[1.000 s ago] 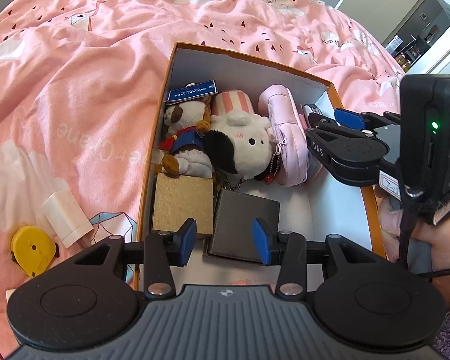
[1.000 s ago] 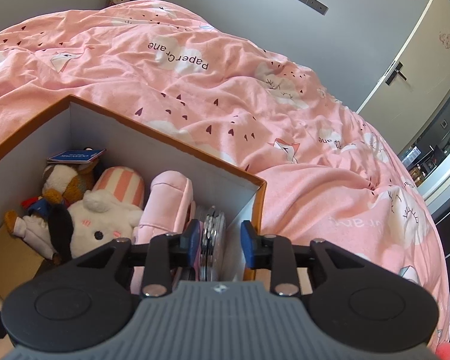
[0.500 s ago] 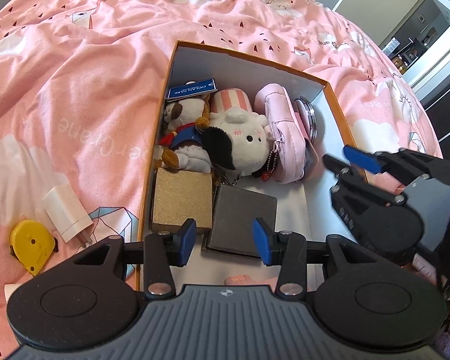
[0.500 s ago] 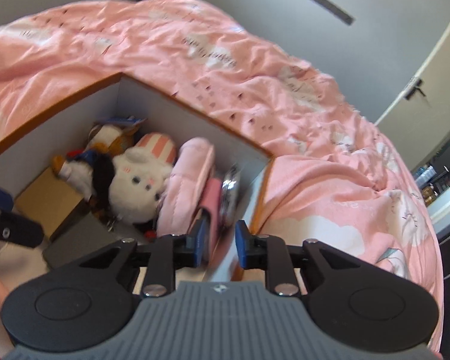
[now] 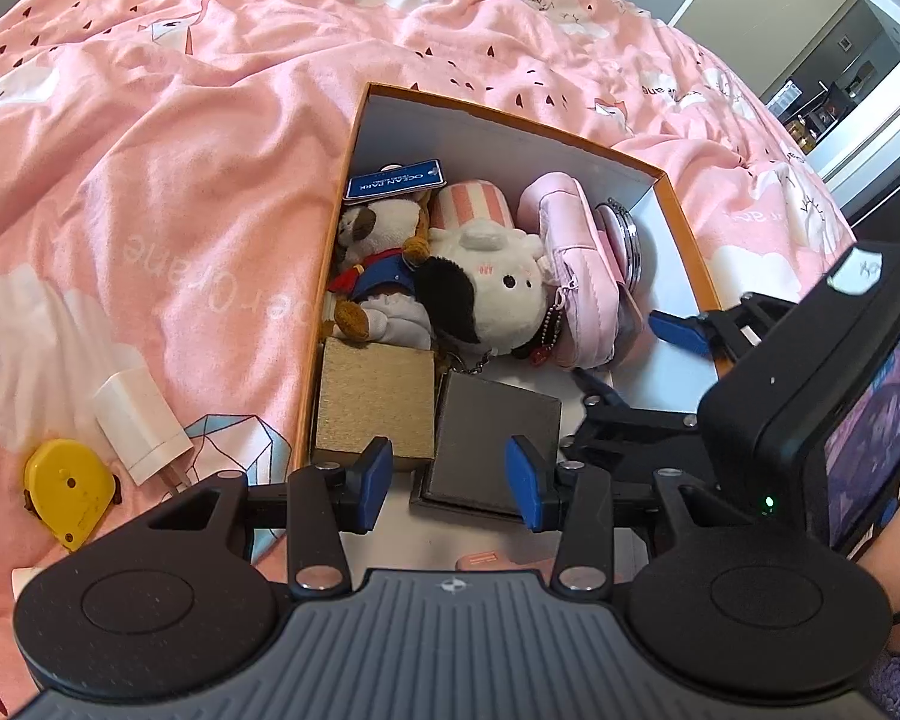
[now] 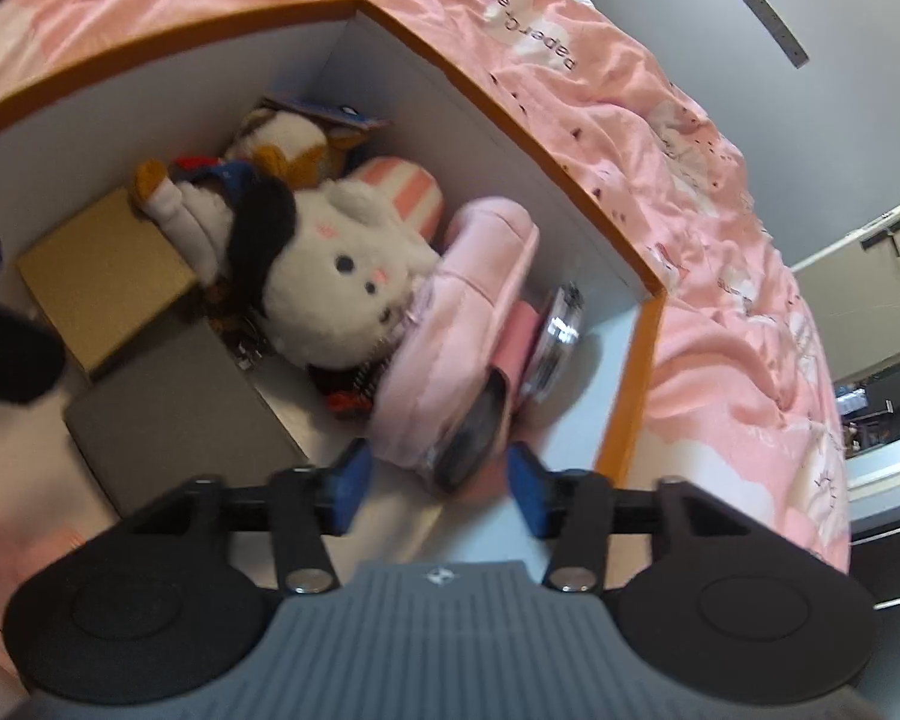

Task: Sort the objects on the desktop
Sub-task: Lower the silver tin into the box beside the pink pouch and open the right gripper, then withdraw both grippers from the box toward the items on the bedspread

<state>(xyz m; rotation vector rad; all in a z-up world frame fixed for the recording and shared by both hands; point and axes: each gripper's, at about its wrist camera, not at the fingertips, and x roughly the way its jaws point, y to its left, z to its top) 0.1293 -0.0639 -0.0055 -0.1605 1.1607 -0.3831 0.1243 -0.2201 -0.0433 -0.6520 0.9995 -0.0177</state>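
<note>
Box: orange-rimmed box [image 5: 687, 228] sits on the pink bed [image 5: 180, 180], already well packed.
Round compact: silvery disc [image 6: 561, 339] stands on edge by the box's right wall, leaning on the pink pouch [image 6: 468, 300]. Looks hard, smooth and slippery, possibly mirrored, so treat as fragile; take it across its thin faces, not the rim.
Right gripper [image 6: 435, 483]: fingers have just been opening and now stand wide with nothing pressed between the pads; the pouch's dark end lies just ahead of them.
Left gripper [image 5: 450, 477]: fingers parted about halfway, empty, hovering over the near end of the box above the grey case [image 5: 492, 438] and gold box [image 5: 375, 402].
Plush toys: white bunny [image 5: 498, 294] and sailor dog [image 5: 384, 264], soft and light, will squash anywhere.
Left on the bed: yellow tape measure [image 5: 69, 489], rigid, pinch its flat sides; white charger [image 5: 141, 420], hard and smooth, grip the body.
</note>
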